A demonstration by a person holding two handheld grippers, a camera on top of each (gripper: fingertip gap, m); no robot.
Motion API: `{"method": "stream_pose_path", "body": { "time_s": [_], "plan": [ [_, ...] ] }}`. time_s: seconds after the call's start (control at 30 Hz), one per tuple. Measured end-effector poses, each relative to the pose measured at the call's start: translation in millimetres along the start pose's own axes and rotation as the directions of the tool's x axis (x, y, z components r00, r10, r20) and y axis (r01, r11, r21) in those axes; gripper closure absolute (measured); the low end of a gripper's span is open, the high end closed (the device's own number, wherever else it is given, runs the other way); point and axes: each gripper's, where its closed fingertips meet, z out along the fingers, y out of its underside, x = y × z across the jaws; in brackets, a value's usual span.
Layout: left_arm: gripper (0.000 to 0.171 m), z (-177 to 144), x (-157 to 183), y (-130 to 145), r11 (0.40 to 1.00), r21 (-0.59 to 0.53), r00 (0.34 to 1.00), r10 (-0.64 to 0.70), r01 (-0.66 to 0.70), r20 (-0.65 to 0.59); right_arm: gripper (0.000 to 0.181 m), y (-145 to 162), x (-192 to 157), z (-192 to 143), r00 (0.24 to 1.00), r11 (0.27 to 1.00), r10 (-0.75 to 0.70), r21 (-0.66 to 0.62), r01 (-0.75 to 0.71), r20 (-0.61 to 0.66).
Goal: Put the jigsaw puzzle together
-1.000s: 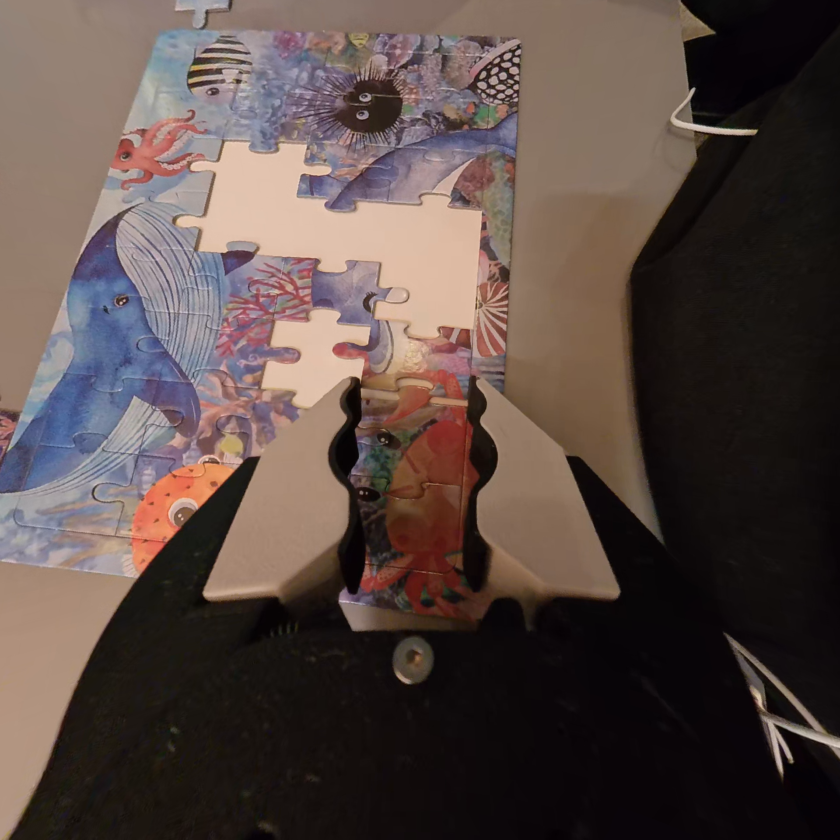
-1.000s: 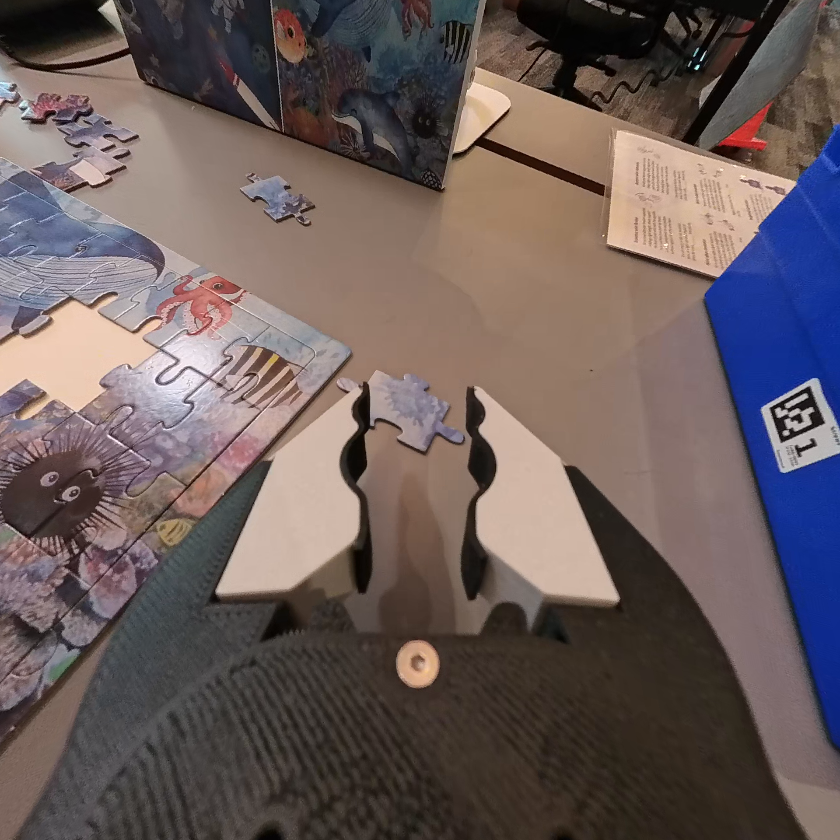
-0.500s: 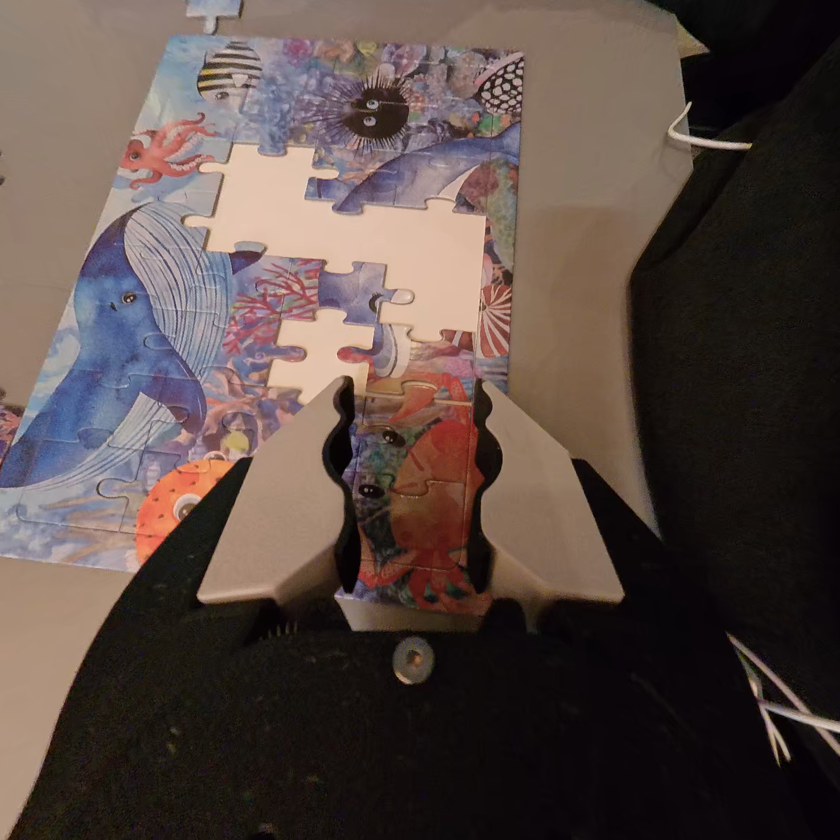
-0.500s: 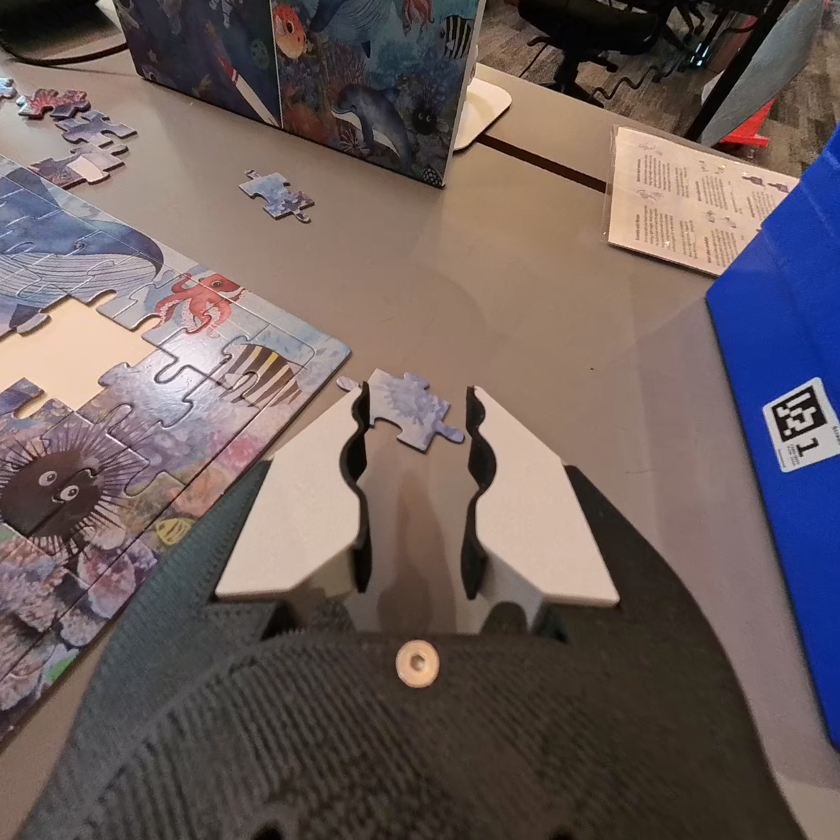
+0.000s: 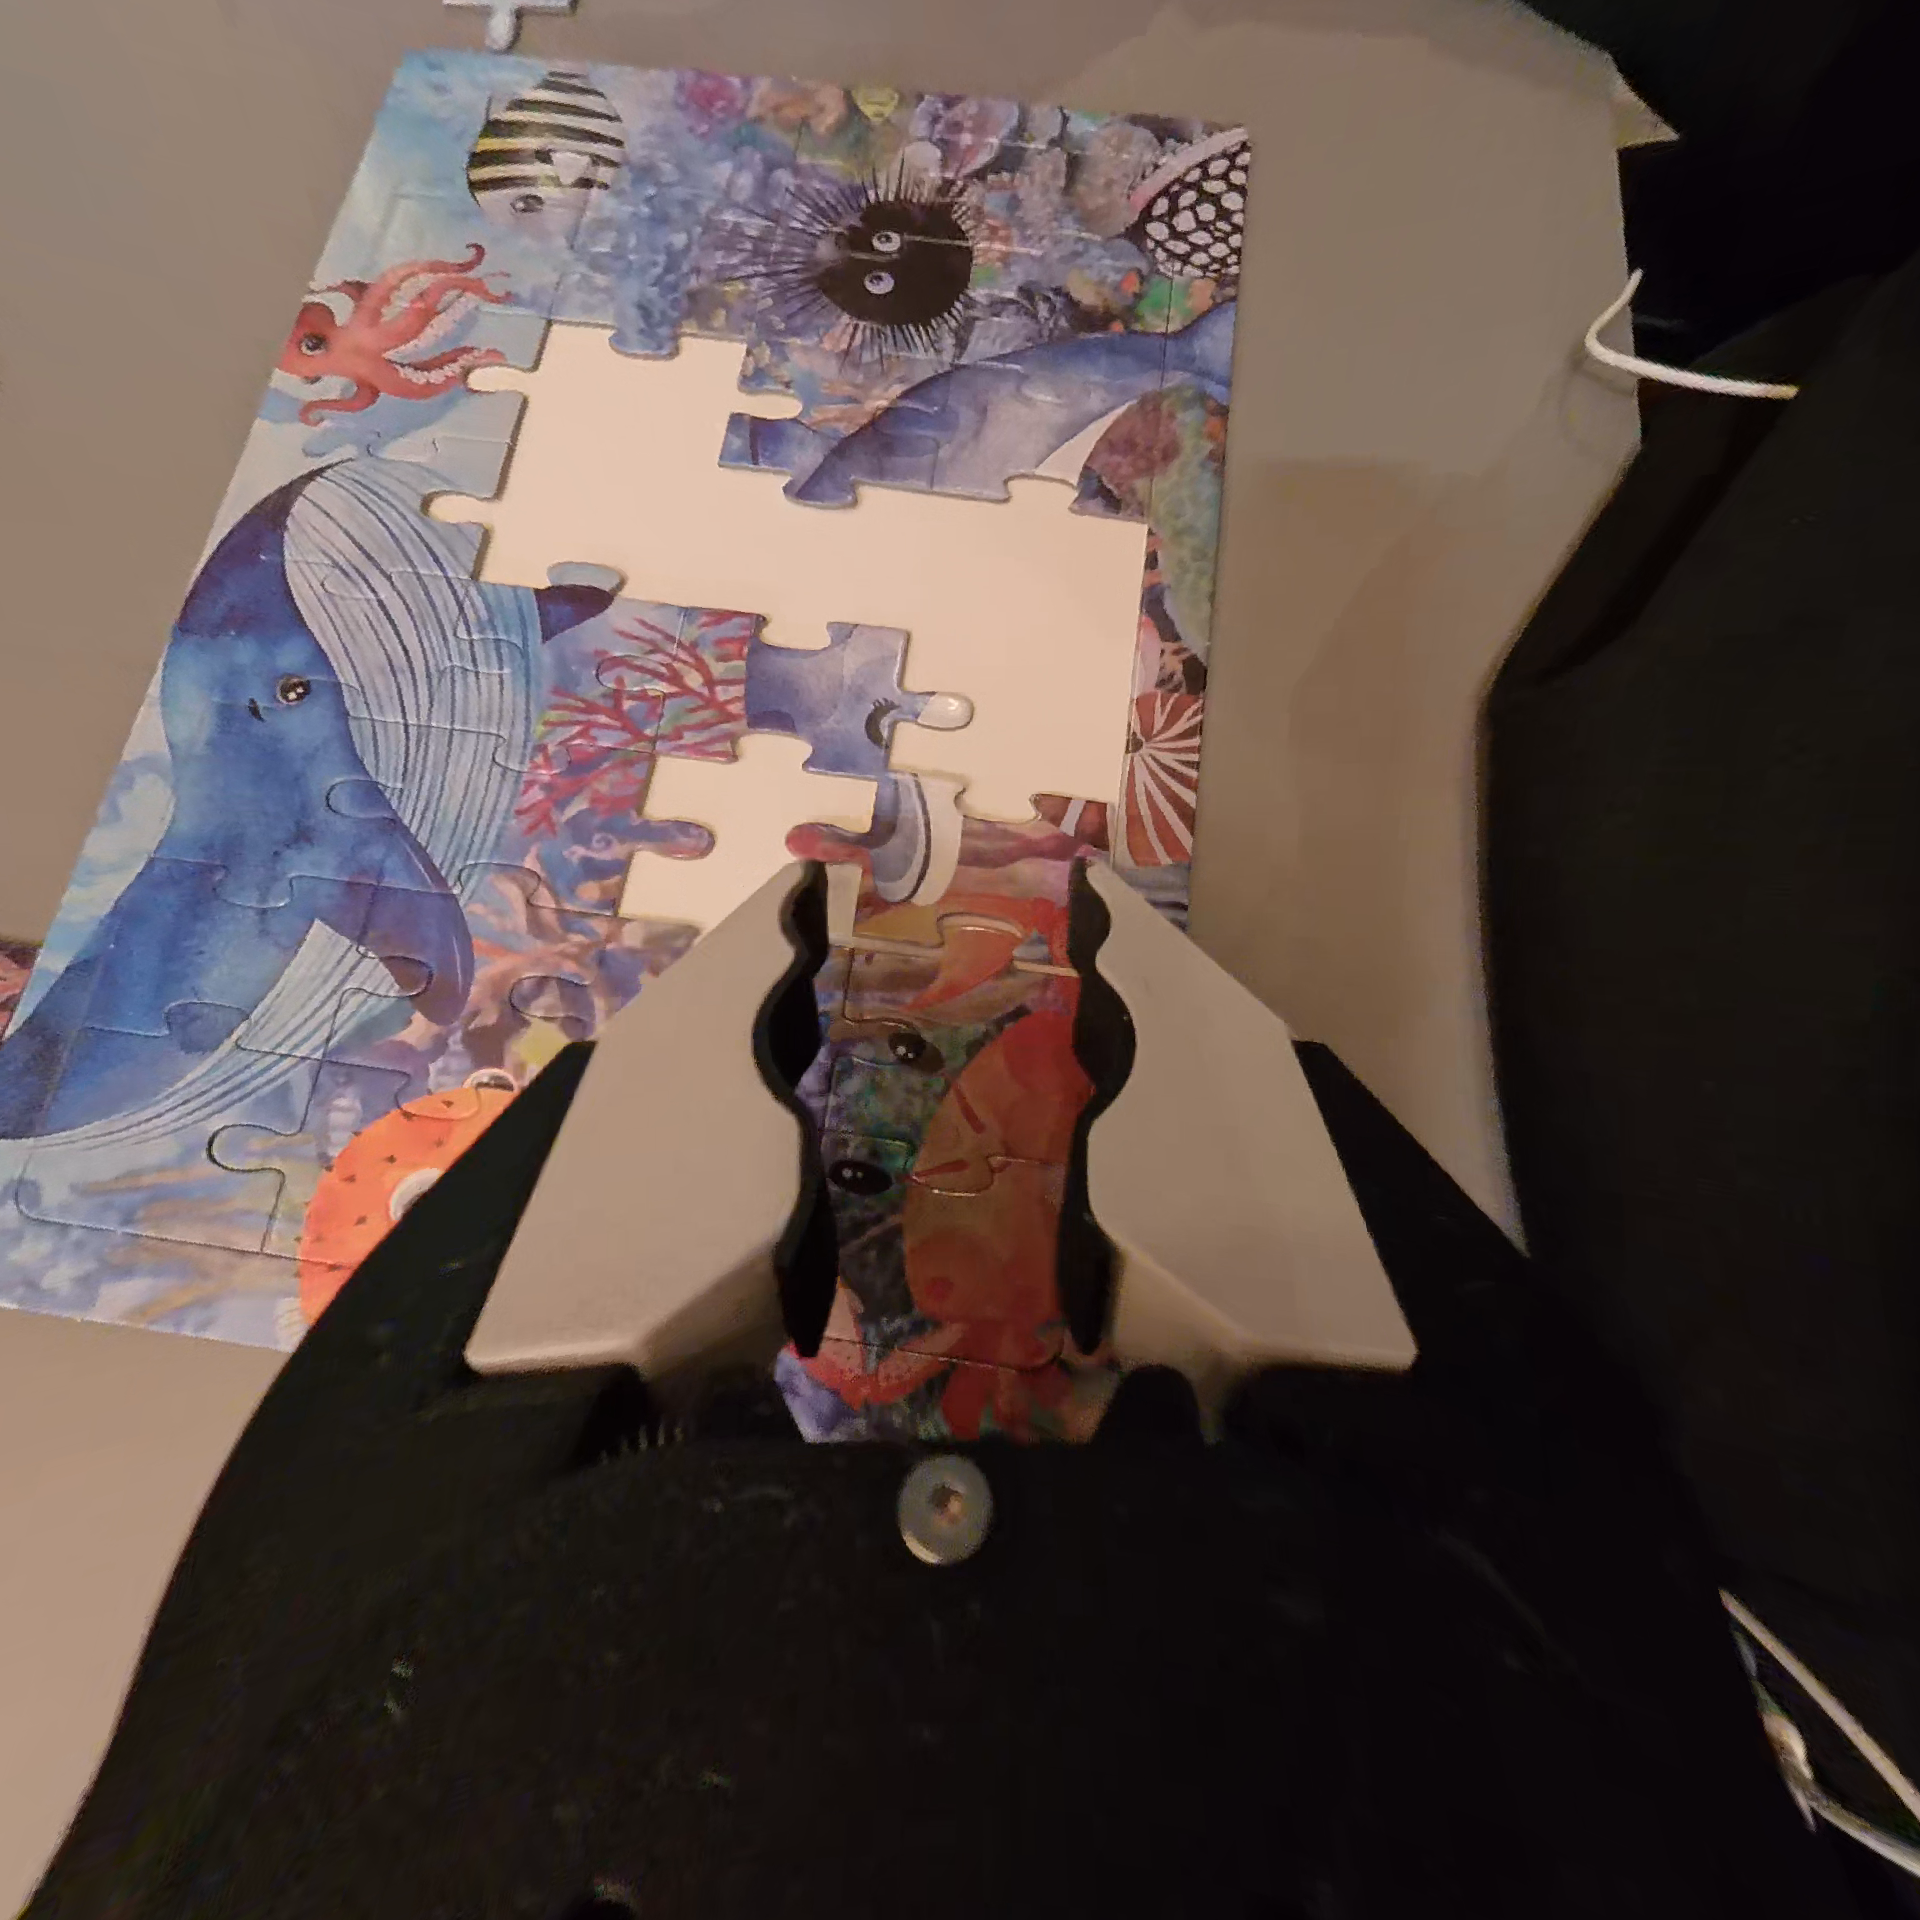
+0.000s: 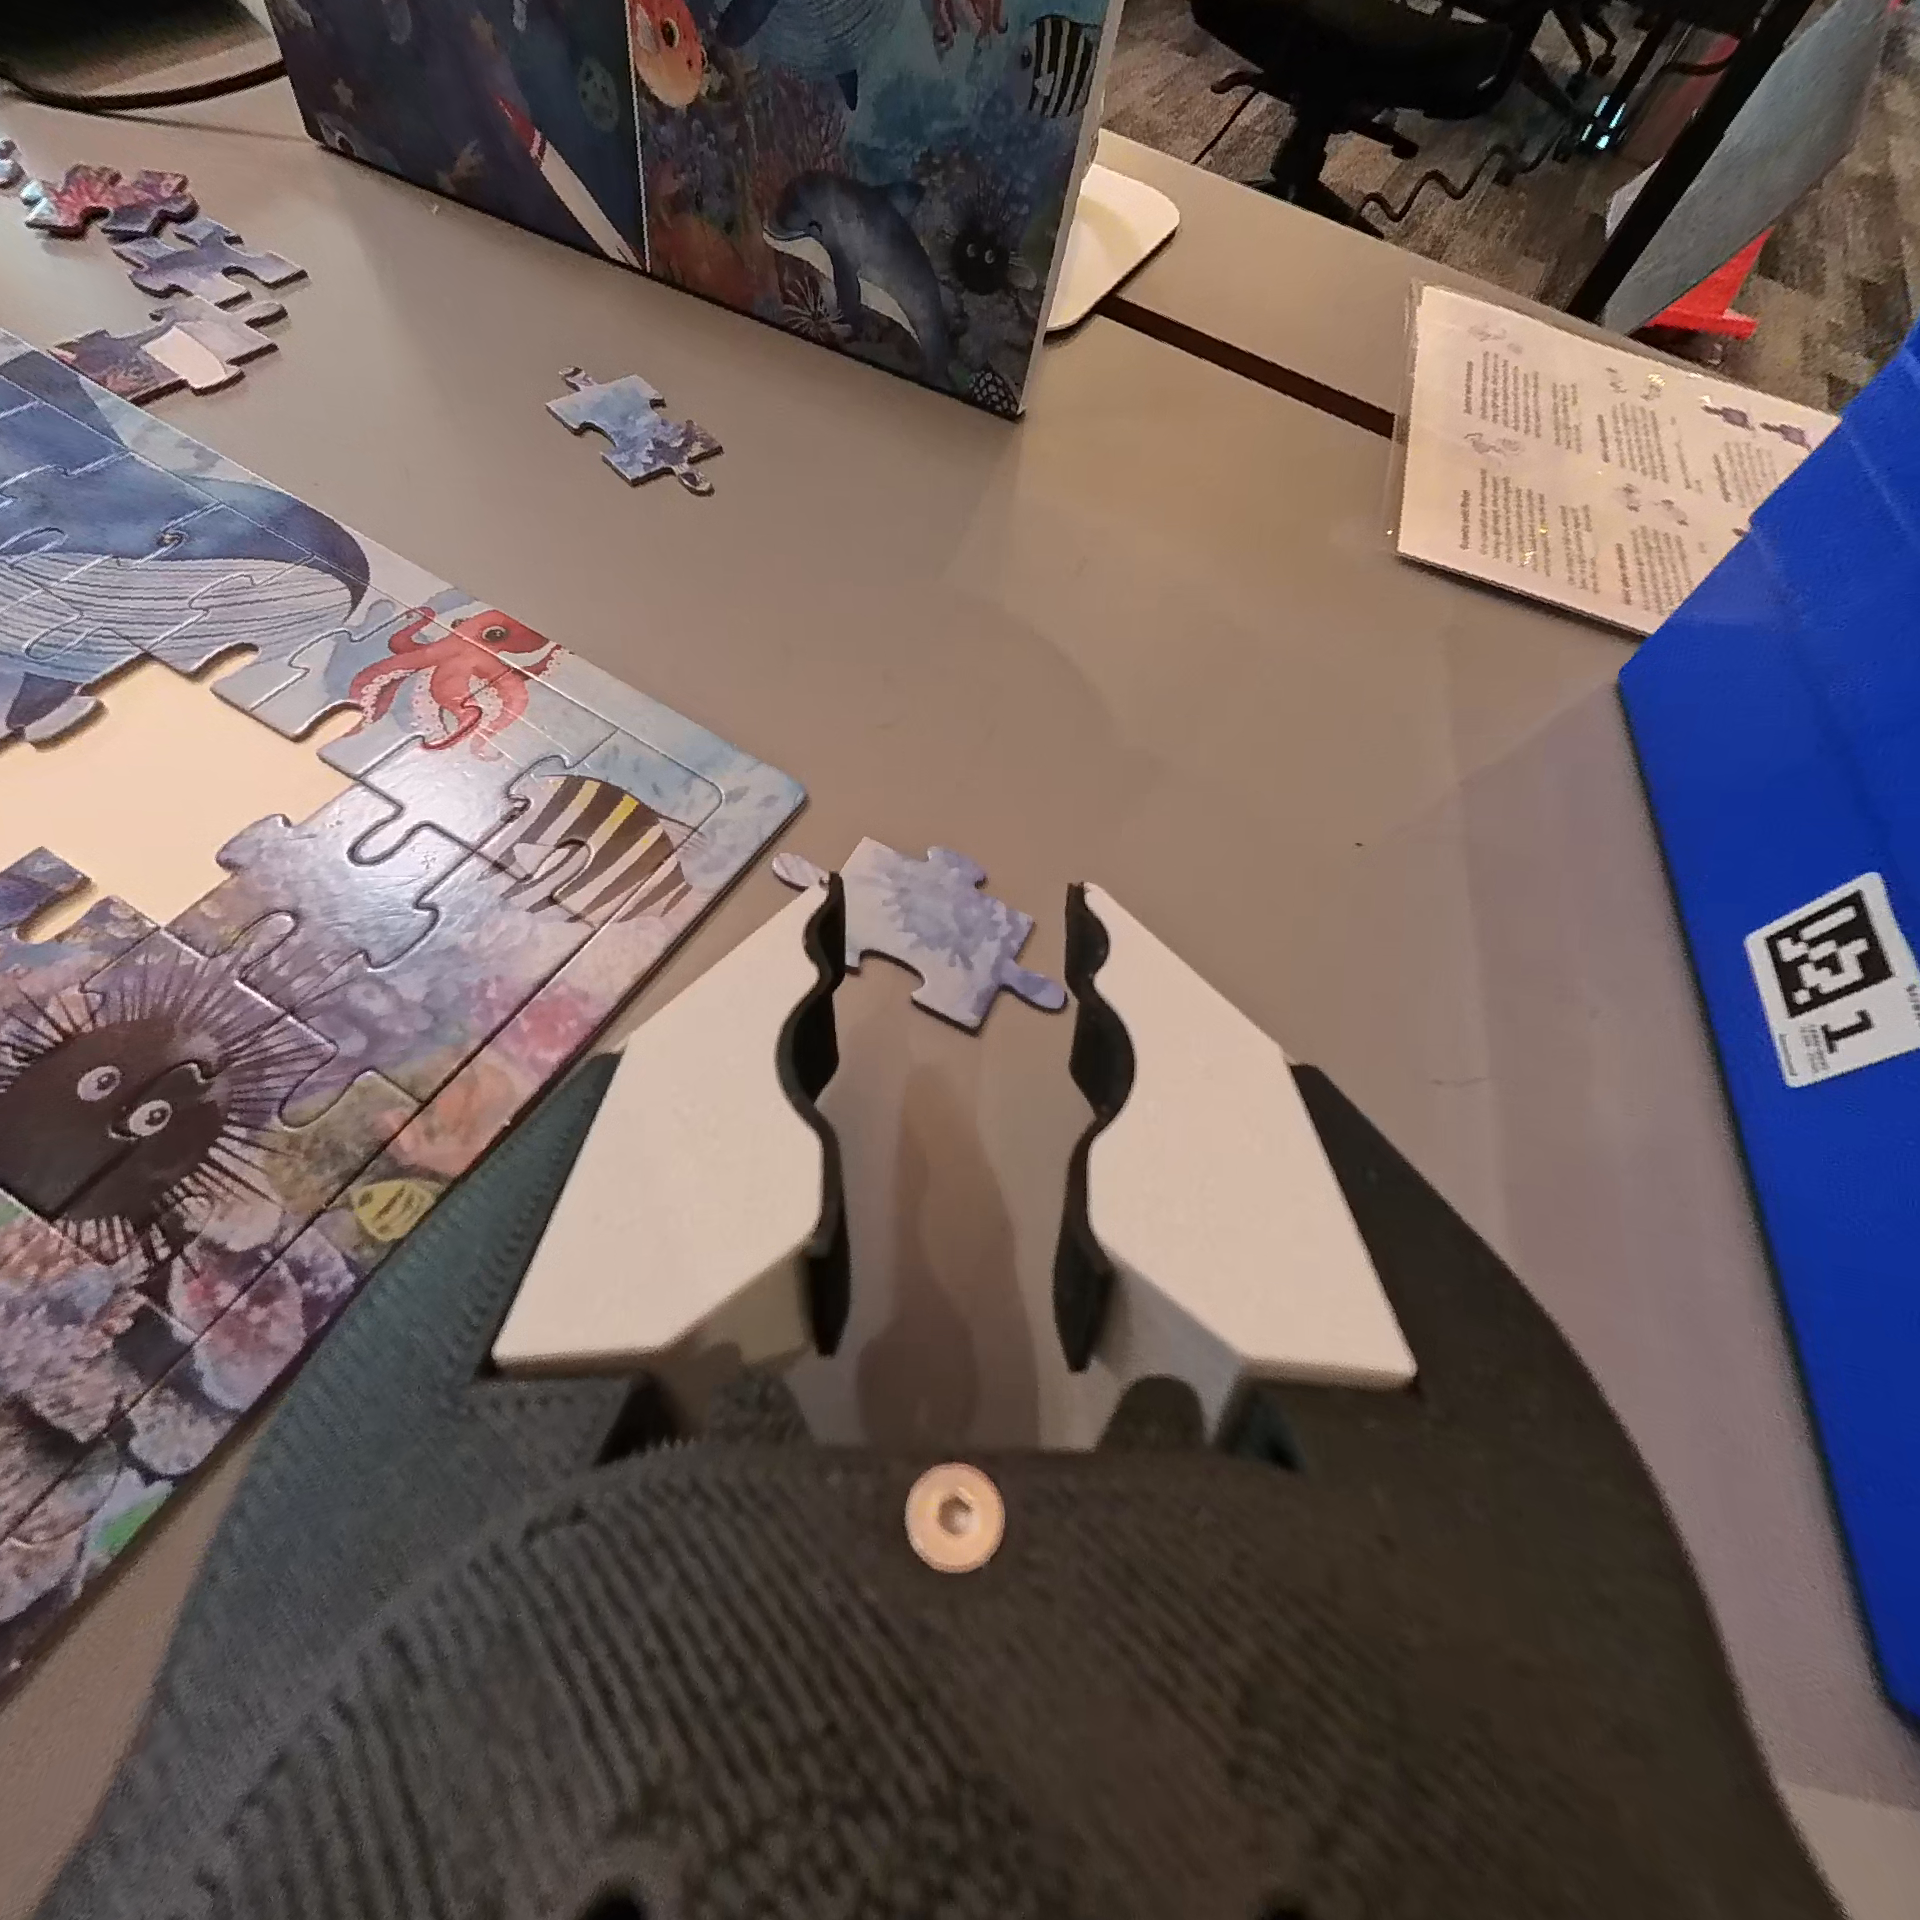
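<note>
The sea-life jigsaw puzzle (image 5: 343, 790) lies flat on the grey table, with a white gap (image 5: 810, 551) in its middle and a smaller gap (image 5: 727, 821) below it. My left gripper (image 5: 945, 883) is open and empty, hovering over the puzzle's near right part with the red crab. The puzzle also shows in the right wrist view (image 6: 343, 935) at the left. My right gripper (image 6: 951, 894) is open, its fingertips on either side of a loose pale-blue piece (image 6: 935, 930) lying on the table beside the puzzle's corner.
The upright puzzle box (image 6: 727, 177) stands at the back. Another loose piece (image 6: 636, 426) lies before it and several loose pieces (image 6: 177, 281) at far left. A printed sheet (image 6: 1579, 457) and a blue box with a marker (image 6: 1808, 831) are at right. Dark fabric (image 5: 1714, 831) borders the table. The left gripper's tips are roughly 30 centimetres from the right gripper's. My right gripper's tips are some 4 centimetres from the loose pale-blue piece (image 6: 935, 930). My right tips are about 25 centimetres from the sea-life jigsaw puzzle (image 5: 343, 790), my left tips only 10 centimetres. It turns up in the right wrist view (image 6: 49, 537) as well.
My left gripper has drawn back slightly, so the puzzle sits a little lower in its view. The right gripper has not moved and the loose piece lies as before.
</note>
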Motion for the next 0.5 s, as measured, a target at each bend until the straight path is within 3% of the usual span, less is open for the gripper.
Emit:
{"method": "stream_pose_path", "body": {
  "time_s": [0.5],
  "plan": [
    [0.133,-5.8,0.5,-4.5,0.999,0.032,1.0,0.01,-0.01,-0.001,0.14,-0.1,0.0,0.0,1.0,1.0,0.001,0.001,-0.001,0.001]
  ]
}}
